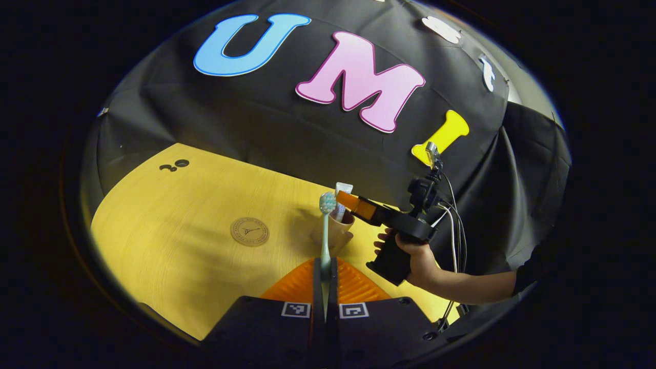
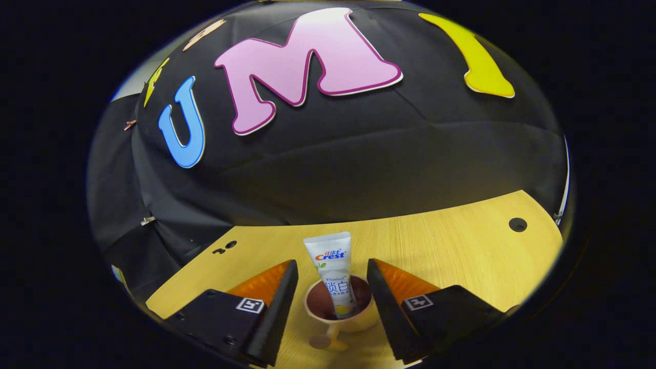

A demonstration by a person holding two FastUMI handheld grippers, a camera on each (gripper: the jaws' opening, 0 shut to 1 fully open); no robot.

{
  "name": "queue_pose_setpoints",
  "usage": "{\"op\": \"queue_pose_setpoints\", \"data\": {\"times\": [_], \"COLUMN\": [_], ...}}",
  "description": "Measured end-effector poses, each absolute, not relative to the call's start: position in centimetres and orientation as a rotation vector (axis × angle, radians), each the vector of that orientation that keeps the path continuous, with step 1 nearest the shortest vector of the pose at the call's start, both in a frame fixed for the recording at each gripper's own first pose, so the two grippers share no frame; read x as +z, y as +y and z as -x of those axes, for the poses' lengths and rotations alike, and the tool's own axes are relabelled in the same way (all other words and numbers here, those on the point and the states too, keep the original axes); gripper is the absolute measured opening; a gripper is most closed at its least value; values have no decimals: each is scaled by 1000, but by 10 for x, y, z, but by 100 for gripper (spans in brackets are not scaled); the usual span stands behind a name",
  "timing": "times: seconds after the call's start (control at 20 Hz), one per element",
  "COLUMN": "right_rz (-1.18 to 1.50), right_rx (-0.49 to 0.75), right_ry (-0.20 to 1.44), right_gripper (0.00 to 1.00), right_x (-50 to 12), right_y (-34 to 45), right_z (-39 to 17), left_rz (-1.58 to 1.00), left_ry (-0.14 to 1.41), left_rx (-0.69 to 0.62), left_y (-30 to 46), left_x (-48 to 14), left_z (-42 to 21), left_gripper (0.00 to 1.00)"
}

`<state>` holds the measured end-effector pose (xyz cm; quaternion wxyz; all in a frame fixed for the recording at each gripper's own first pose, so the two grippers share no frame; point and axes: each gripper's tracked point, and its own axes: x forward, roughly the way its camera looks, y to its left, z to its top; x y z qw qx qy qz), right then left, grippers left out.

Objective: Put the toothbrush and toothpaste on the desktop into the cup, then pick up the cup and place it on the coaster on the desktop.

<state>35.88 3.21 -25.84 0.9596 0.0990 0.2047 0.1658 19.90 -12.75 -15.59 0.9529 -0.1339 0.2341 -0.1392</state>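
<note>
Your toothpaste [image 2: 333, 271] already stands upright inside the cup [image 2: 341, 312], so that part is done. Your right gripper [image 2: 330, 302] sits over the cup with its jaws wide apart, one finger to each side of the tube, touching nothing. Your left gripper [image 1: 325, 277] has its jaws closed narrow on the toothbrush [image 1: 326, 230], bristles up, just short of the cup. You have yet to drop the brush in, then carry the cup to the coaster [image 1: 249, 231], which lies bare on the desktop [image 1: 169, 241] near the cup.
</note>
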Motion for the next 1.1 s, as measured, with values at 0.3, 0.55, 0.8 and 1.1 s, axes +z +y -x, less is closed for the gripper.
{"op": "queue_pose_setpoints", "data": {"times": [0.3, 0.55, 0.8, 1.1], "right_rz": [-177, -169, -207, -124], "right_rx": [248, 165, 113, 96], "right_ry": [460, 536, 630, 650], "right_gripper": [98, 98, 98, 98], "right_x": [-260, -277, -306, -305], "right_y": [-31, -84, -114, -148], "right_z": [-330, -297, -270, -251], "left_rz": [252, 234, 197, 179], "left_ry": [335, 204, 126, 9], "left_rx": [-352, -435, -493, -487], "left_y": [-162, -197, -228, -239], "left_x": [-117, -92, -90, -107], "left_z": [-247, -309, -361, -412], "left_gripper": [6, 6, 6, 6]}}
